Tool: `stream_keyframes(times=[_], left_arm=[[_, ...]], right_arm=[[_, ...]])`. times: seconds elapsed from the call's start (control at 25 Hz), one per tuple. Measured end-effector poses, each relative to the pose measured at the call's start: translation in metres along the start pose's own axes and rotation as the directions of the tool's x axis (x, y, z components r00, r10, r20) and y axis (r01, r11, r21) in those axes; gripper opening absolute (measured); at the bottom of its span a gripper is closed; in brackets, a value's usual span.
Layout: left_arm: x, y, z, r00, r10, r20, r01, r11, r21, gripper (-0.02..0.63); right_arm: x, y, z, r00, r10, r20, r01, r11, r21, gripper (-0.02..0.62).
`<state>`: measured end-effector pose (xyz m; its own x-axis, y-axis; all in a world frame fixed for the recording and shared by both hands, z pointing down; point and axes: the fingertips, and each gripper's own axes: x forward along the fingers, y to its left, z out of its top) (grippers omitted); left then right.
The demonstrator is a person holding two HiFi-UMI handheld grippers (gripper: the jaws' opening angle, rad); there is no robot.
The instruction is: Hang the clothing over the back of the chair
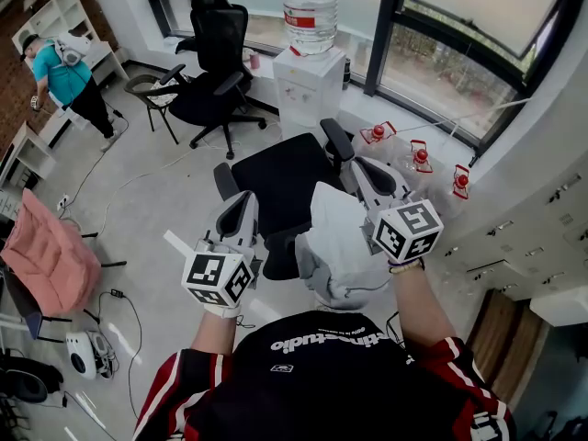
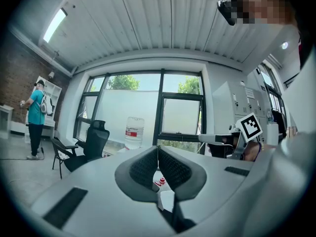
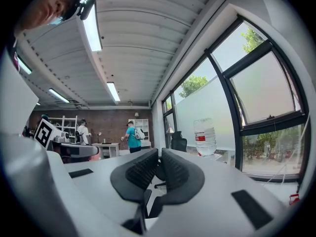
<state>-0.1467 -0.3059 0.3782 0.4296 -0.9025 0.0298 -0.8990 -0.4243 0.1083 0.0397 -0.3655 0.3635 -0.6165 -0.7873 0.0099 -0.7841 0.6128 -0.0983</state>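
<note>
1. A black office chair point(image 1: 276, 186) stands just in front of the person, its seat on the far side and its back on the near side.
2. The clothing point(image 1: 335, 246), pale grey-white, is draped over the right part of the chair's back and hangs down on the near side.
3. The left gripper point(image 1: 244, 200) is held left of the clothing, over the chair's near left edge. Its jaws are pressed together with nothing between them, as the left gripper view point(image 2: 158, 149) shows.
4. The right gripper point(image 1: 366, 168) is held just right of the clothing's top. From the head view it seems to stand clear of the cloth, though contact cannot be ruled out there.
5. In the right gripper view point(image 3: 159, 154) its jaws stand a narrow slit apart and hold nothing.
6. Farther off, a white water dispenser point(image 1: 308, 76) with a bottle on top stands by the window, and a second black chair point(image 1: 216, 62) is to its left.
7. A person in a teal top point(image 1: 64, 76) stands at the far left.
</note>
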Motion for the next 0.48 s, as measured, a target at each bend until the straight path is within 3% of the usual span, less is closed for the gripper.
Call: stream_keyframes(times=[0.24, 0.48], left_arm=[[-0.001, 0.001, -0.002, 1.0, 0.023, 0.009, -0.023, 1.0, 0.022, 0.025], [-0.002, 0.004, -0.003, 0.998, 0.062, 0.026, -0.064, 0.997, 0.044, 0.025]], right_arm=[[-0.004, 0.011, -0.006, 1.0, -0.014, 0.013, 0.014, 1.0, -0.021, 0.028], [-0.013, 0.008, -0.015, 0.996, -0.081, 0.043, 0.081, 0.997, -0.002, 0.019]])
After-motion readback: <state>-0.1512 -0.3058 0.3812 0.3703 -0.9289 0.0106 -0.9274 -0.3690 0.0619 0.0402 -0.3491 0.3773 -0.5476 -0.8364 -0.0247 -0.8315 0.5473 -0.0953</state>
